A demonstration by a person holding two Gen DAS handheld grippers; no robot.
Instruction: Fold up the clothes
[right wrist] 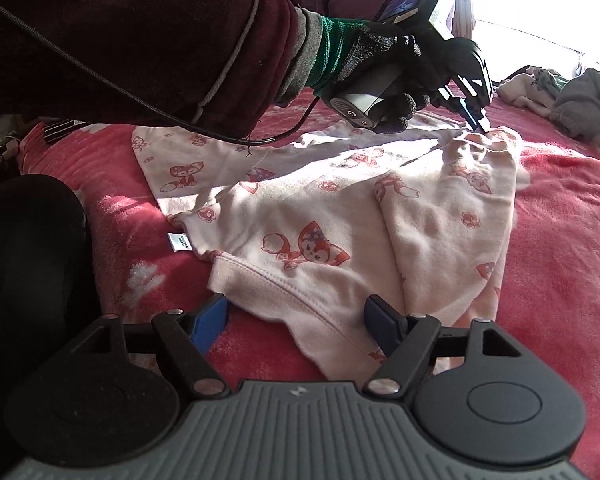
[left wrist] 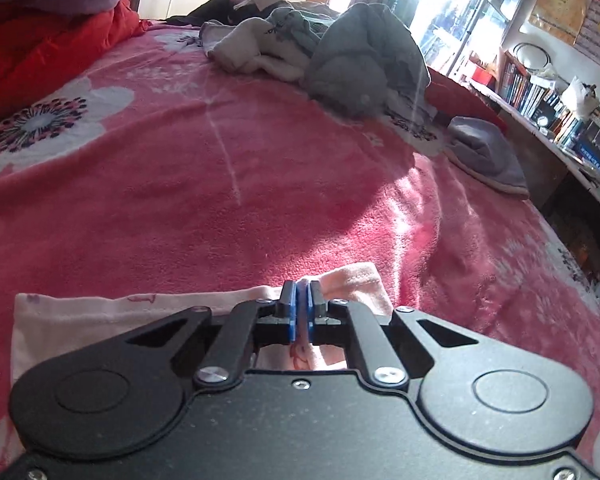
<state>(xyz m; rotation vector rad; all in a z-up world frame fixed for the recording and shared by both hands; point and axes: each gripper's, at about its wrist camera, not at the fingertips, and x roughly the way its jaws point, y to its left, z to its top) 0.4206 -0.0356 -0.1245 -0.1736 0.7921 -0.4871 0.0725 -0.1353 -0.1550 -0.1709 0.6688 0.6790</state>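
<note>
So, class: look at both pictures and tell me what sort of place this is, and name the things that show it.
Most likely a bedroom at home. A pink flowered blanket covers a bed, a heap of unfolded clothes lies on it, and a crowded bookshelf stands alongside.

Printed garment (right wrist: 320, 208) flat on the blanket (right wrist: 560, 240), heap of clothes (right wrist: 572, 96) behind it, far right.

Bed with fuzzy pink-red floral blanket (left wrist: 228, 208) is carrying a pale pink fox-print garment (right wrist: 340, 216) spread flat; heap of grey and white clothes (left wrist: 320, 52) and folded grey cloth (left wrist: 488, 156) lying farther back.
</note>
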